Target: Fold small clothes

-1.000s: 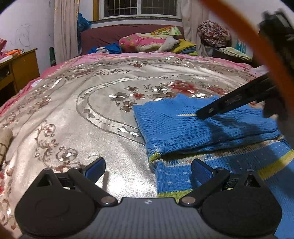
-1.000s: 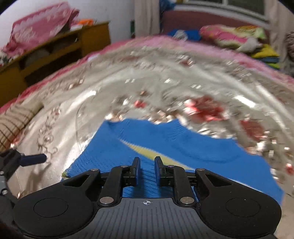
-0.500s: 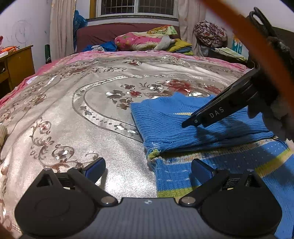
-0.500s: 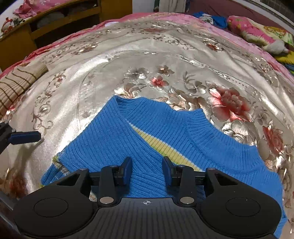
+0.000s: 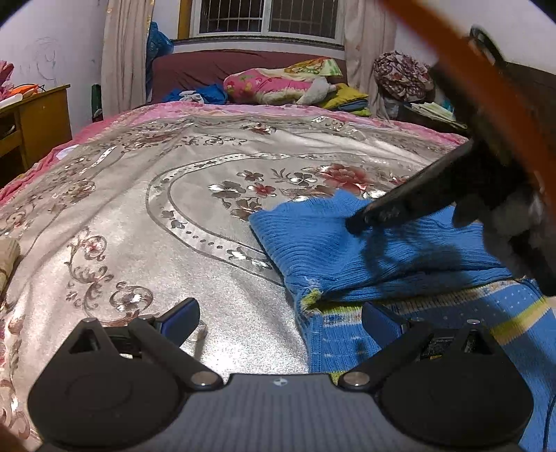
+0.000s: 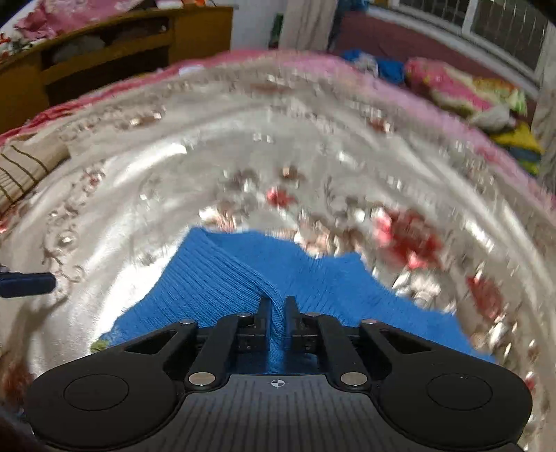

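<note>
A wide bed fills both views, covered by a shiny silver bedspread [image 5: 146,215] patterned with red and silver flowers and scrollwork, with a pink border at its far edge. Beyond it stand a dark maroon headboard [image 5: 208,69], a barred window [image 5: 264,17] and pale curtains. A heap of pink, yellow and green bedding [image 5: 278,85] lies at the head of the bed, and a wooden cabinet [image 5: 38,118] stands at the left.

On the right half of the bedspread lies a small blue knitted sweater [image 5: 347,257], its ribbed upper part folded over a lower part with yellow and pale stripes. In the right wrist view the same sweater [image 6: 215,278] sits in the near centre of the blurred bedspread.

The right gripper [image 6: 277,313] is closing, its jaws narrow with a raised ridge of the blue rib knit pinched between them. In the left wrist view it [image 5: 358,224] reaches in from the right, its dark tip down on the folded part.

The left gripper [image 5: 279,316] stands wide apart and holds nothing, its left blue finger over bare bedspread and its right one over the sweater's striped edge.
</note>
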